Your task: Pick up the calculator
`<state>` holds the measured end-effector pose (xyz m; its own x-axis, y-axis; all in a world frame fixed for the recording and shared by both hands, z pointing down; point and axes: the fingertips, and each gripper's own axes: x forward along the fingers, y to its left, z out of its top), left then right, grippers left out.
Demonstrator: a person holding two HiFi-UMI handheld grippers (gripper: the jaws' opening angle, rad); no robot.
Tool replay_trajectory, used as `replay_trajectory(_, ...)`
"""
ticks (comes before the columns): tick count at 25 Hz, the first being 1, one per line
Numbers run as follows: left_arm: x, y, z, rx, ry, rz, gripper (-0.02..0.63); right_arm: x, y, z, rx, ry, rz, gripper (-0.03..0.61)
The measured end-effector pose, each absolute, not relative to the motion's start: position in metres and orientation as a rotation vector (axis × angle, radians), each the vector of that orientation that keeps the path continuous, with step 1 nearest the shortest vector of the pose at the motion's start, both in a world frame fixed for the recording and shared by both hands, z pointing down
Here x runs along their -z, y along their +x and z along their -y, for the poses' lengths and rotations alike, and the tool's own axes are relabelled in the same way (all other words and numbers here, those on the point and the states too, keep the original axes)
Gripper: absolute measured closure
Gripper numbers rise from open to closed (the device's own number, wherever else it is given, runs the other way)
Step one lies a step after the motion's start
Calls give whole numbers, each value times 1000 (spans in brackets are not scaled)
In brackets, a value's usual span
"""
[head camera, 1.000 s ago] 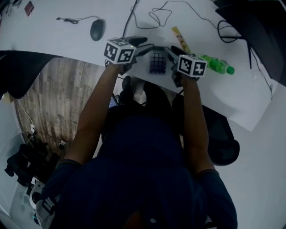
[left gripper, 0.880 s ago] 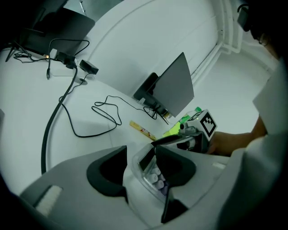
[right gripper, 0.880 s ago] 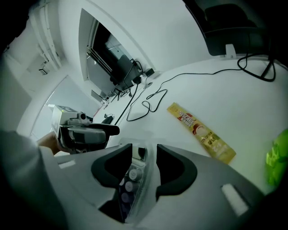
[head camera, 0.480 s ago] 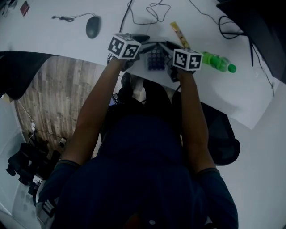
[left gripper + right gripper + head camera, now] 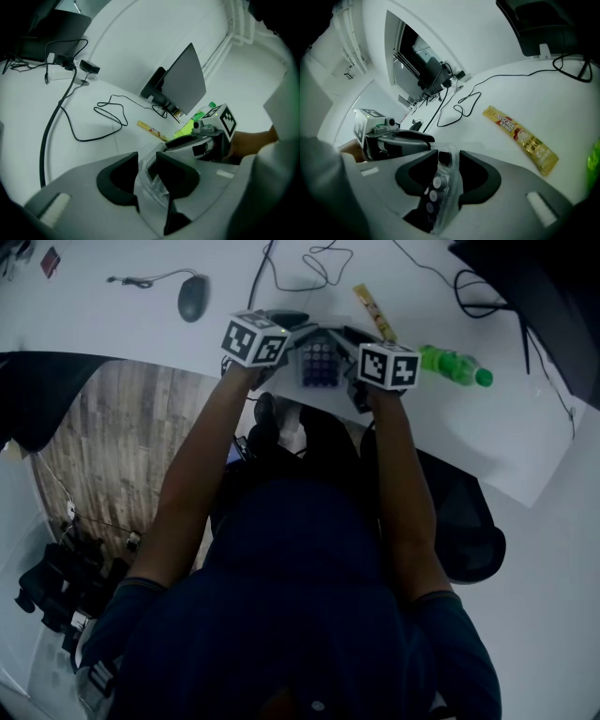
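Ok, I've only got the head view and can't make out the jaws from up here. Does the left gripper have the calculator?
Observer: Yes. In its own view the left gripper has just been closing, and its jaws now pinch the calculator's edge.
Operator: And the right one?
Observer: The right gripper is clamped on the opposite edge; round keys show between its jaws.
Operator: Anything on the calculator?
Observer: A clear plastic cover wraps it.
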<state>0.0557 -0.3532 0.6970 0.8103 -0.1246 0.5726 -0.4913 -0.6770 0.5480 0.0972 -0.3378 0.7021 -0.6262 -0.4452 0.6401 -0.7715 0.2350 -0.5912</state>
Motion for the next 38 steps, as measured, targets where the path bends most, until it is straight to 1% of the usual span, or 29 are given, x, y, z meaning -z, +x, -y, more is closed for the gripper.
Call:
replay_trajectory(9, -645, 46, 363, -611, 2410, 518, 491, -657, 88, 344, -1239, 1163, 2269, 430)
replay_trajectory(22, -534, 18, 373, -422, 2674, 632, 489, -547, 62, 358, -943, 1221, 2454, 431)
replay_trajectory(38, -405, -19, 354, -207, 2934, 743, 489, -419, 28, 343, -585, 1256, 2606, 436)
